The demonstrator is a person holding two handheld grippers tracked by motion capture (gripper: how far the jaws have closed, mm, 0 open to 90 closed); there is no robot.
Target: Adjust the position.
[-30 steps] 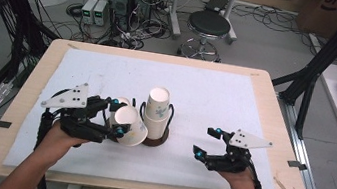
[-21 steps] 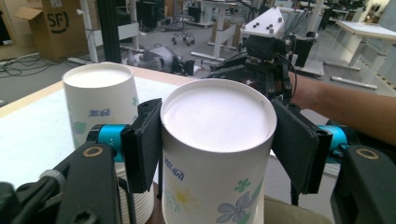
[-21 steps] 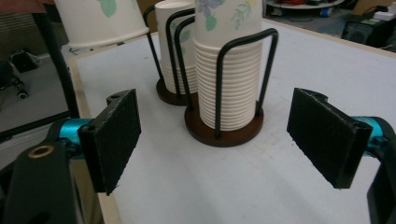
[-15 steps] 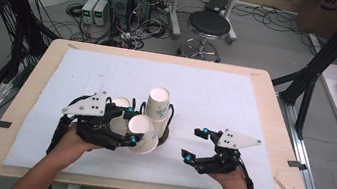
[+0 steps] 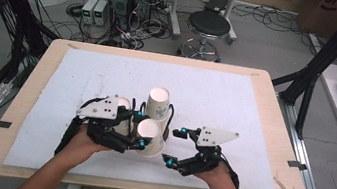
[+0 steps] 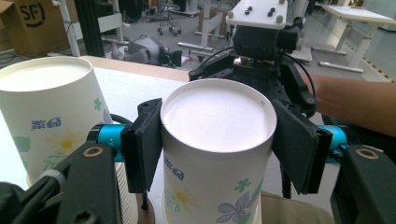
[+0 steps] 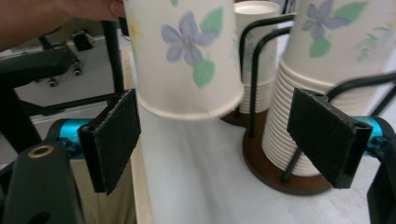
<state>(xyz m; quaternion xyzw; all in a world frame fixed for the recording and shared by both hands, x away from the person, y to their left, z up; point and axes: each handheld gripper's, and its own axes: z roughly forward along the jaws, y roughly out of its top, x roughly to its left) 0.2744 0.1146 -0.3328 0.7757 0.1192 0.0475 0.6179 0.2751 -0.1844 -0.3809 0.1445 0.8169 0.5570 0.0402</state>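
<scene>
One paper cup [image 6: 217,154], upside down, is clamped in the left claw [image 5: 143,133] and should be kept level and gently squeezed while the wide-open right claw [image 5: 175,147] is brought to its rim.

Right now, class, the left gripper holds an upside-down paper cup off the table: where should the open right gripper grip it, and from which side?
Probably the wide rim end of the paper cup, from below: its mouth faces down, and the left gripper already clamps the upper wall. The right gripper is open beneath it.
</scene>
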